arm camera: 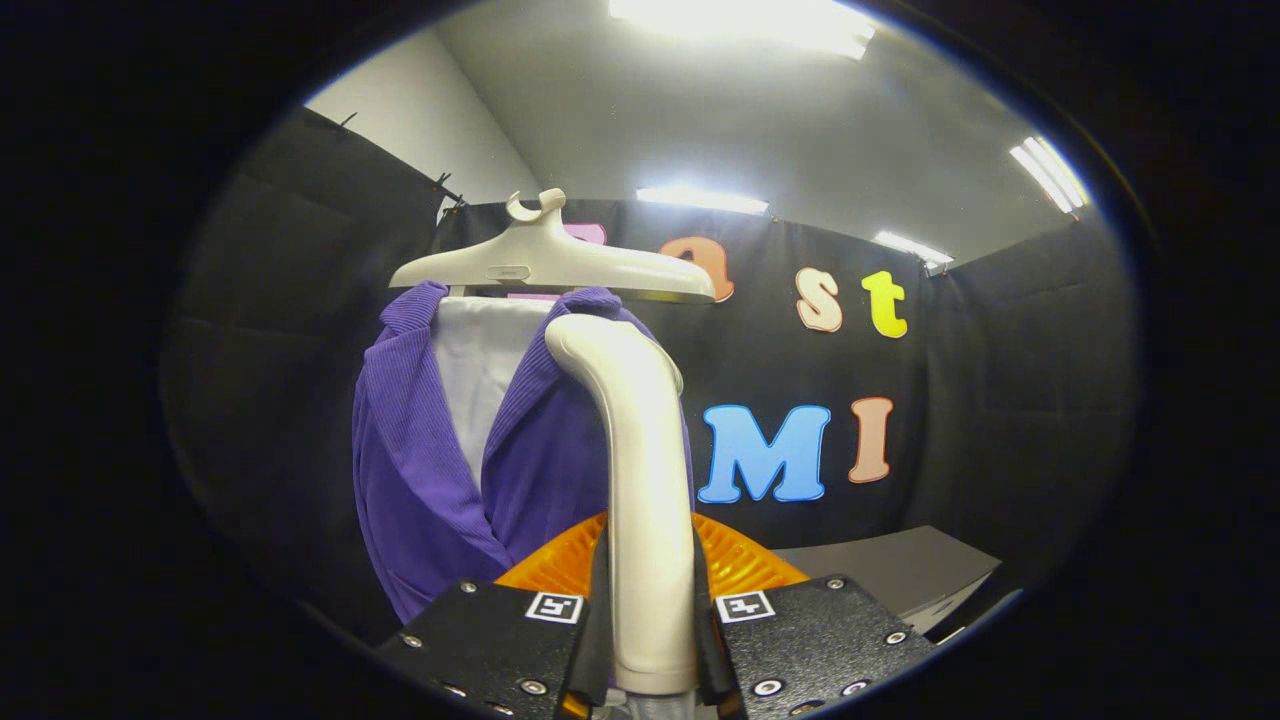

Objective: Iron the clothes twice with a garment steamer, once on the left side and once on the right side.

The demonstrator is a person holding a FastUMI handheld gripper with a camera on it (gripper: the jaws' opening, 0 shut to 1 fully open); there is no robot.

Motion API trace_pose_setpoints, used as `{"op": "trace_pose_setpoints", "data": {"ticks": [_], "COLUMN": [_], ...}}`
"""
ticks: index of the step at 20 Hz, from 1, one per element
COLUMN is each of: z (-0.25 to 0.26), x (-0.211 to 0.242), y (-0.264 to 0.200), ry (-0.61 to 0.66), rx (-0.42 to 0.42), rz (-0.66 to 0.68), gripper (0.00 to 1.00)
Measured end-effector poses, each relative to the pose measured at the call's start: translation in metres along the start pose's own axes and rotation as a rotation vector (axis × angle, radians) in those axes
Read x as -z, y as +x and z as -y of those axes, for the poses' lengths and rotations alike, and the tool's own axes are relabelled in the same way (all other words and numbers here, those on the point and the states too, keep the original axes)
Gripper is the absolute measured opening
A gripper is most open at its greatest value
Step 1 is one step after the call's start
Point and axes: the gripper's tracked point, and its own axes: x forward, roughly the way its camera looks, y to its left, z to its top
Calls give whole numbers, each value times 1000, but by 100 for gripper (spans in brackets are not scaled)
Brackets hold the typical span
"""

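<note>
At the bottom centre of the frame the hand-held gripper is closed around the cream-white plastic handle of the garment steamer, both fingers pressing its sides so the tool stands nearly upright along the line of sight. Holding it low on the handle leaves the curved head free at the top, and that head bends leftward toward the garment, probably so its steam face can meet the cloth. Just behind the fingers rises an orange ribbed dome; what it belongs to cannot be told.

Beyond the steamer, left of centre, hangs the purple ribbed jacket with a white inner panel showing between its lapels. It hangs from a cream plastic hanger in the upper middle, which keeps the front spread and vertical for passes down each side. The steamer head sits over the jacket's lapel nearer the picture's right, close to the collar; whether it touches the cloth is unclear. This looks like the start of a downward stroke on that side. A grey table lies at lower right.
</note>
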Motion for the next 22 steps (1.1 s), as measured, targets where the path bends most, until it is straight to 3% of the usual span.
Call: {"op": "trace_pose_setpoints", "data": {"ticks": [7, 22], "z": [-4, -11], "x": [16, 130], "y": [-7, -32], "ry": [32, -5], "rx": [-24, -43], "rz": [-41, -224], "gripper": [34, 34]}}
